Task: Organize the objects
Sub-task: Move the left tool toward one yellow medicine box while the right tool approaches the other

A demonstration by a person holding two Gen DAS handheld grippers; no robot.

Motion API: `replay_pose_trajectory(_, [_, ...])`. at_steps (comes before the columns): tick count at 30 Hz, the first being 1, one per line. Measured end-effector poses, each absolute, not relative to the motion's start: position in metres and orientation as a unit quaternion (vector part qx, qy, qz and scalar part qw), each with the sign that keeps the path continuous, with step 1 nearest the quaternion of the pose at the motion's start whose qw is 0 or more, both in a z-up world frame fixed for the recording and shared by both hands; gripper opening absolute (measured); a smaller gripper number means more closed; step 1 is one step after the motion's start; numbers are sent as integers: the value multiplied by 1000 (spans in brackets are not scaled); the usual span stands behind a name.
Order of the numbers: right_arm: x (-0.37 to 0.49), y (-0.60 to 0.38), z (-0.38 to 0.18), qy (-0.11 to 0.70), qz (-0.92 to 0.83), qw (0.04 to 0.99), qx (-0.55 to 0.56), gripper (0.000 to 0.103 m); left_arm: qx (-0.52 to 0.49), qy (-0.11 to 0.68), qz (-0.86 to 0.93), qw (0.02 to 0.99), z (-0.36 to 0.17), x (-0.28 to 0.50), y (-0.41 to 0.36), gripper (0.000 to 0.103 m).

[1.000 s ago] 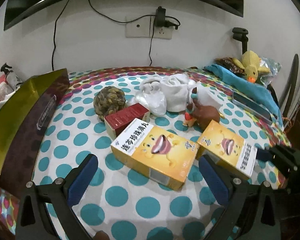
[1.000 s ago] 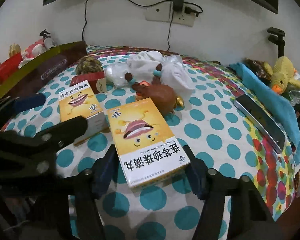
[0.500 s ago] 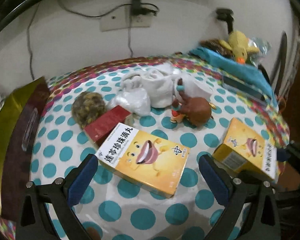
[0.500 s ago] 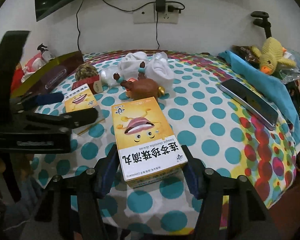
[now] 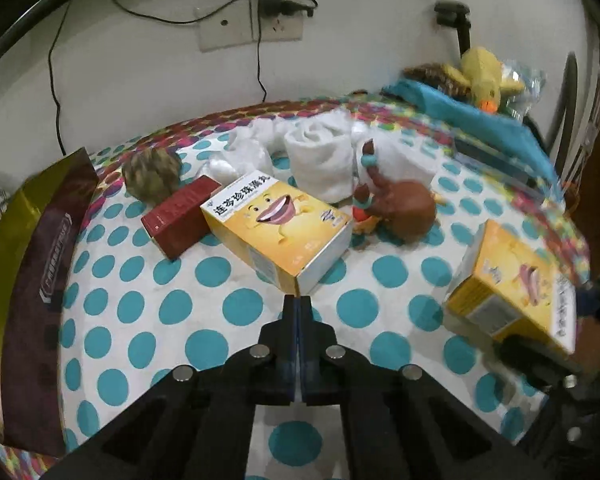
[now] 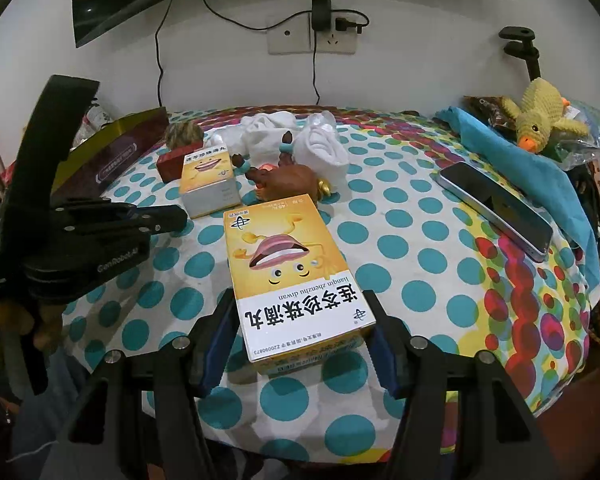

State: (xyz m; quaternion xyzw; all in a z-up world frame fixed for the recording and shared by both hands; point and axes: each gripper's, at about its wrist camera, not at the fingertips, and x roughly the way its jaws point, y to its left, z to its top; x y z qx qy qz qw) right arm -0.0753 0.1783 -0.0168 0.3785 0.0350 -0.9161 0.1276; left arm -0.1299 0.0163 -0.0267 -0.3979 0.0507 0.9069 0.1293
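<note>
Right gripper point(image 6: 300, 340): jaws clamped on near end of yellow medicine box point(image 6: 290, 276), over polka-dot tablecloth point(image 6: 380, 208). Left gripper point(image 5: 297, 312): jaws fully together, empty, just short of second yellow box point(image 5: 276, 224). Adjacent: red box point(image 5: 178, 216), brown toy point(image 5: 404, 208), rolled white cloths point(image 5: 320, 156), phone point(image 6: 496, 208).

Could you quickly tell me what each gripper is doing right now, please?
Left gripper: shut, holding nothing; it sits just short of the nearer yellow box.
Right gripper: shut on the other yellow box.
</note>
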Motion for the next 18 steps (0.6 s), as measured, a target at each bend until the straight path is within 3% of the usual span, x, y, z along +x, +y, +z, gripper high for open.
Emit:
replay_pose_trajectory(1, [-76, 179, -17, 33, -916, 128, 379, 57, -391, 49, 909, 133, -24, -128, 15, 5])
replay_pose_trajectory(2, [-76, 180, -17, 31, -915, 128, 380, 57, -379, 64, 913, 134, -19, -125, 13, 28])
replay_pose_trajectory(3, [-75, 182, -17, 31, -916, 127, 380, 57, -367, 83, 916, 142, -14, -124, 11, 59])
replay_pose_trajectory(4, [-75, 183, -16, 31, -916, 127, 379, 58, -367, 94, 911, 165, -10, -126, 6, 68])
replay_pose_trajectory(9, [-77, 178, -16, 31, -916, 134, 376, 58, -379, 120, 900, 179, 5, -155, -10, 86])
replay_pose_trajectory(14, [-82, 169, -14, 55, -920, 133, 365, 58, -409, -6, 905, 118, 2, -183, -12, 88])
replay_pose_trajectory(18, [-82, 174, -15, 41, -919, 137, 368, 58, -411, -37, 911, 20, -5, -191, 7, 88])
